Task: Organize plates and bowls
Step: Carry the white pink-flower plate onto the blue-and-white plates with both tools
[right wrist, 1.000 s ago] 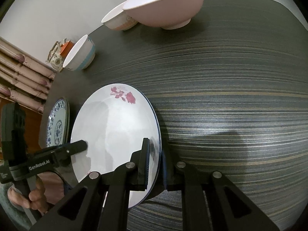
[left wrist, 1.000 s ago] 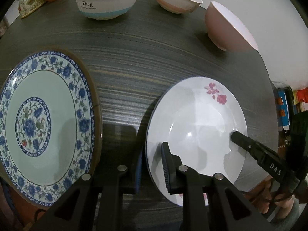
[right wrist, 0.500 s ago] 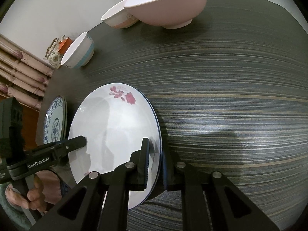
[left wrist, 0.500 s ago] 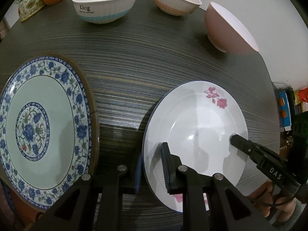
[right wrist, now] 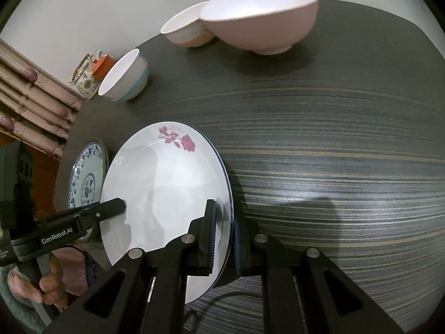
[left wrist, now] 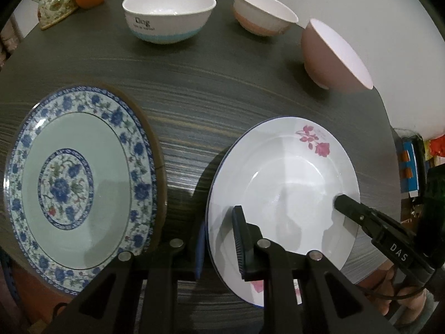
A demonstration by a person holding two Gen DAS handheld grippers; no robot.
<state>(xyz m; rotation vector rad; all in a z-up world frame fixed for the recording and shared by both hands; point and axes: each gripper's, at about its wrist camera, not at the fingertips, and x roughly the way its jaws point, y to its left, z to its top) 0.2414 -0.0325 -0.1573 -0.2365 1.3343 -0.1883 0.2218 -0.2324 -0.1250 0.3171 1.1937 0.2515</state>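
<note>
A: What's sitting on the table [left wrist: 228, 89]?
B: A blue plate [left wrist: 78, 186] is lying at nine o'clock. A rose plate [left wrist: 283, 172] is lying at five o'clock.

A: And the bowls?
B: A pink bowl [left wrist: 328, 58] is standing at two, a Dog bowl [left wrist: 167, 16] at twelve.

A: Grippers?
B: The left gripper [left wrist: 219, 239] is clenching the rose plate's left rim. The right gripper [right wrist: 224, 231] is pinching its opposite rim.
</note>
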